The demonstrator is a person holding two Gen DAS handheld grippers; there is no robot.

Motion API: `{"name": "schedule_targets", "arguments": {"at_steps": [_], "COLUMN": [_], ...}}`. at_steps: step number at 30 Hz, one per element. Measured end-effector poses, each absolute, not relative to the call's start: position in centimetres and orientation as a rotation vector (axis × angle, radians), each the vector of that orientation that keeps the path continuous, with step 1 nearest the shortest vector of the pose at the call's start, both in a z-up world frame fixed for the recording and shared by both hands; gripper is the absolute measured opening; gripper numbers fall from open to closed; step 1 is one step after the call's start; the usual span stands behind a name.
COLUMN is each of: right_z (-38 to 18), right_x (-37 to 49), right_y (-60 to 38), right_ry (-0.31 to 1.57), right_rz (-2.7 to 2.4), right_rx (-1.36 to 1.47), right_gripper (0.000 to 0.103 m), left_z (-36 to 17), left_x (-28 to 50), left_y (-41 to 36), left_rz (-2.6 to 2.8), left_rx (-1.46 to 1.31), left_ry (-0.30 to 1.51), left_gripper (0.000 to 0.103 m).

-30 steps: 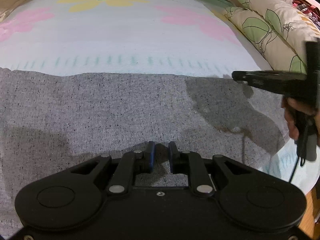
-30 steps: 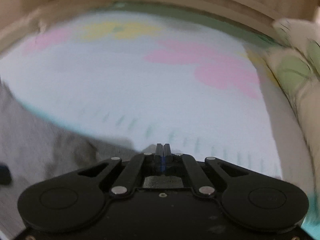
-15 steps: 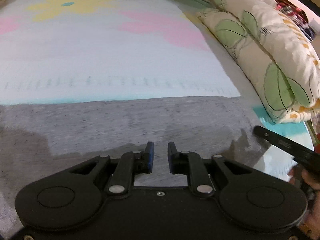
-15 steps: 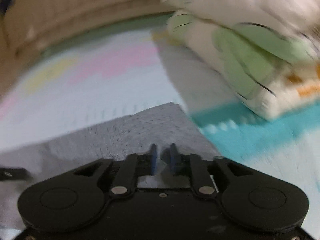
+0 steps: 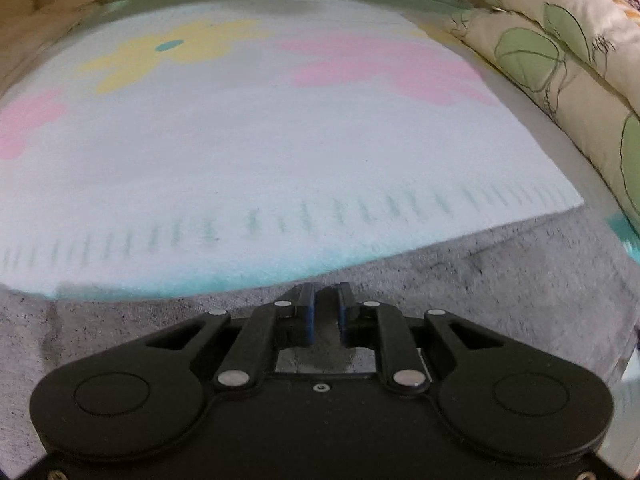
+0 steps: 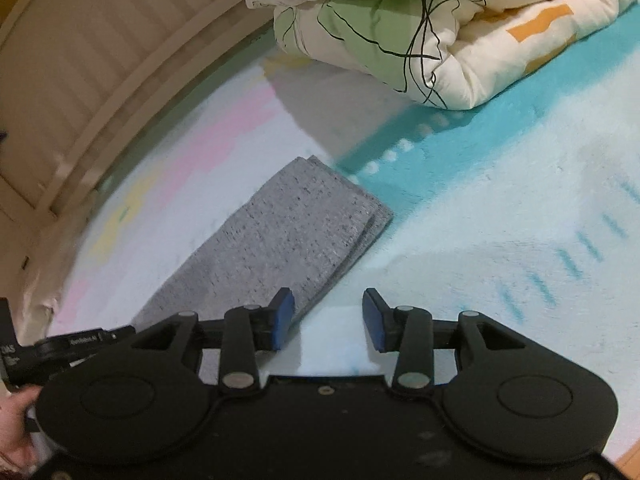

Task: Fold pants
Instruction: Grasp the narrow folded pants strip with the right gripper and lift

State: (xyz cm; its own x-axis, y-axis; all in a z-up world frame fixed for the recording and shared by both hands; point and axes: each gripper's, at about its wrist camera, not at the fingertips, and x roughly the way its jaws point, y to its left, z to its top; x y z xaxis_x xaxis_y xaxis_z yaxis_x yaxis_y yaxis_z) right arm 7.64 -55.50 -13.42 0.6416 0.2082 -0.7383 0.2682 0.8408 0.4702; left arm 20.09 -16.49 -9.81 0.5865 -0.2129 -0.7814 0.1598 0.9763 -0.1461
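pants (image 6: 288, 232): grey speckled knit, lying flat on bed (image 6: 520, 208); in right wrist view a long narrow strip, layered edges stacked at far end, so already folded lengthwise at least once. near end running under left claw (image 5: 323, 312) in left wrist view, cloth filling lower part of that frame (image 5: 500, 292).

left claw: low over pants, blue pads (image 5: 306, 316) narrowly parted, a small gap showing between them; cloth seen under the gap, whether any is pinched cannot be told. body of same tool visible at lower left of right wrist view (image 6: 68, 344), with hand (image 6: 16, 412) on it.

right claw (image 6: 328, 316): released, pads (image 6: 282, 316) wide apart, nothing between them; hovering just beside long edge of pants, left pad over that edge, right pad over bare blanket.

bedding: pale blanket with pink and yellow flowers (image 5: 168, 56), teal border; folded duvet (image 6: 420, 28) with leaf print well apart from pants, at far side.

step in hand, judged: lengthwise fold done, crosswise fold not yet begun.

next move, judged: right claw down onto an end of the strip, closing on all layers together; left claw likewise on matching corner; both lifted and carried over to the far end, edges aligned.
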Motion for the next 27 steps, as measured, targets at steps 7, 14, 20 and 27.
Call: {"name": "schedule_targets", "arguments": {"at_steps": [7,14,20,27], "right_z": [-15.2,-15.4,-14.7,-11.2], "right_x": [10.4,14.4,16.9,17.9], "right_y": [-56.8,-55.9,-54.4,-52.3], "right_ry": [0.848,0.841,0.844,0.816], "right_rz": [-0.068,-0.063,-0.053,0.010], "right_rx": [0.747,0.703,0.607,0.480], "right_gripper": [0.043,0.044,0.015,0.016], "left_z": [-10.1,-9.8,-8.4,-8.6], "left_x": [19.7,20.7,20.4,18.2], "left_y": [-15.9,-15.8,-14.0,-11.7], "left_rz": [-0.222,-0.227,-0.223,-0.244], "left_rx": [-0.068,-0.093,-0.135,-0.114], "left_ry": [0.918,0.952,0.990,1.033], "left_gripper": [0.023,0.023,0.022,0.022]}}
